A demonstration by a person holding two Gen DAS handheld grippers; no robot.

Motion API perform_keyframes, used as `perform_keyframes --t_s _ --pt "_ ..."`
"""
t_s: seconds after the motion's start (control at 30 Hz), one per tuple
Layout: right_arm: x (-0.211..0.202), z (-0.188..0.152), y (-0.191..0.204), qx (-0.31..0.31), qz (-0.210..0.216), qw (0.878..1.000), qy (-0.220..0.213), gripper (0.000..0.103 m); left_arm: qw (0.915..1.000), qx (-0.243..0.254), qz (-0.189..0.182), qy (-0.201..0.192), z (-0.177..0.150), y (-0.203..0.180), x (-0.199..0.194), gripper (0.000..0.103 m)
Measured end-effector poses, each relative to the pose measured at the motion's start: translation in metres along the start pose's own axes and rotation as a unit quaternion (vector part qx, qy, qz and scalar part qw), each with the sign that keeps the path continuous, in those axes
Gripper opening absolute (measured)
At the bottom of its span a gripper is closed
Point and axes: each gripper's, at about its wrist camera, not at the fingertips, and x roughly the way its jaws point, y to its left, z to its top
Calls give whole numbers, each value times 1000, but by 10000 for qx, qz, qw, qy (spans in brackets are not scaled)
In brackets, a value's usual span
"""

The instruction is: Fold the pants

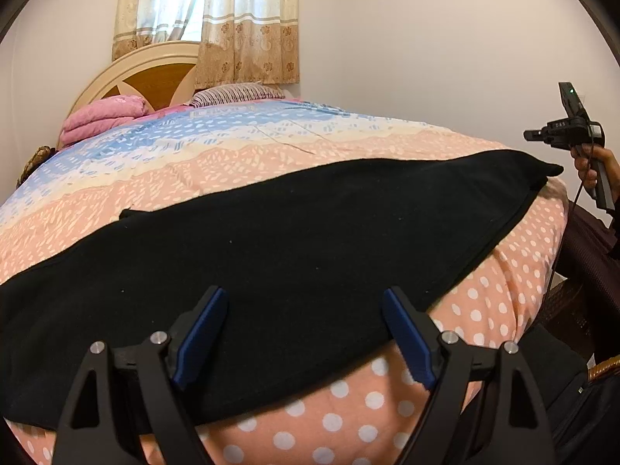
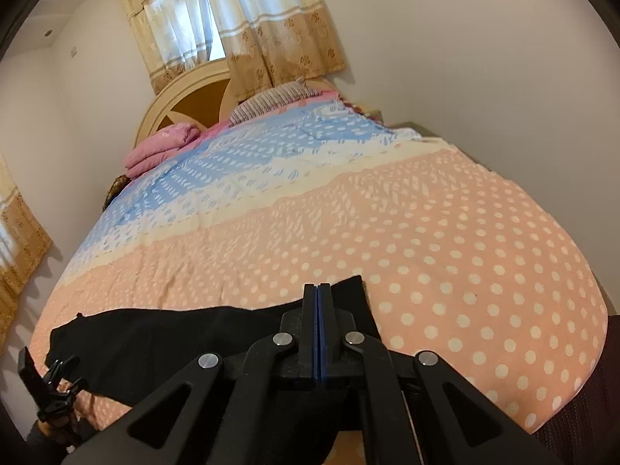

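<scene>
Black pants lie flat across the near end of the bed, folded lengthwise into one long band. My left gripper is open, its blue-padded fingers spread just above the near edge of the pants, holding nothing. My right gripper is shut, its jaws pressed together over the right end of the pants; whether cloth is pinched between them cannot be seen. The right gripper also shows in the left wrist view, held in a hand above the bed's right corner.
The bed has a pink, cream and blue dotted cover. A folded pink blanket and a striped pillow lie by the headboard. Curtains hang behind. A dark suitcase stands at the right of the bed.
</scene>
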Motion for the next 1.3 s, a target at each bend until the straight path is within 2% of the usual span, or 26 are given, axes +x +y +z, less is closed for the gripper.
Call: perform_keyframes --t_s 0.03,0.07,0.1,0.13,0.3,0.37,0.4,0.47,0.53,0.73,0.77,0.8,0.87,0.93,1.13,1.23,1.3 --pt "1 -2 -2 51 -4 10000 51 8 10000 -26 -7 -3 0 1 1 85" --pt "1 -5 -5 56 7 9999 87 20 10000 -51 -15 -1 -1 1 1 85" --pt "0 -9 -5 27 35 9999 106 50 10000 -61 -16 4 -1 2 1 85" --pt "-1 -13 -6 19 54 9999 85 58 10000 -56 -4 6 -1 2 2 85" --pt "3 -23 -7 -162 -190 9996 135 57 9998 -43 160 -135 3 4 -4 87" --pt "6 -25 -5 -273 -218 9992 175 48 9991 -65 322 -276 5 6 -8 100" --pt "8 -27 -4 -335 -226 9990 187 47 9982 -94 465 -355 6 7 -10 102" --pt "12 -29 -1 -478 -265 9983 190 46 9978 -160 520 -382 6 11 -10 103" --pt "17 -32 2 -631 -375 9970 250 39 9980 -197 528 -297 5 15 -6 103" --pt "24 -36 2 -775 -515 9952 301 37 9983 -210 526 -166 1 17 2 103" --pt "24 -36 2 -774 -525 9951 308 35 9983 -228 519 -156 1 17 3 103" --pt "25 -35 3 -790 -539 9949 322 26 9983 -246 509 -151 0 18 2 103" --pt "26 -34 3 -816 -529 9947 349 15 9982 -284 507 -129 -1 19 2 103" --pt "23 -33 6 -882 -545 9942 280 9 9982 -313 499 -111 -2 20 3 103" --pt "0 -11 18 -1083 -809 9900 -411 8 9982 -331 501 -83 -2 20 3 103" --pt "10 -4 20 -1203 -1003 9869 -399 8 9982 -331 485 -83 -3 20 3 103" --pt "30 -4 15 -1229 -1051 9868 -122 8 9983 -316 473 -81 -3 18 3 103"
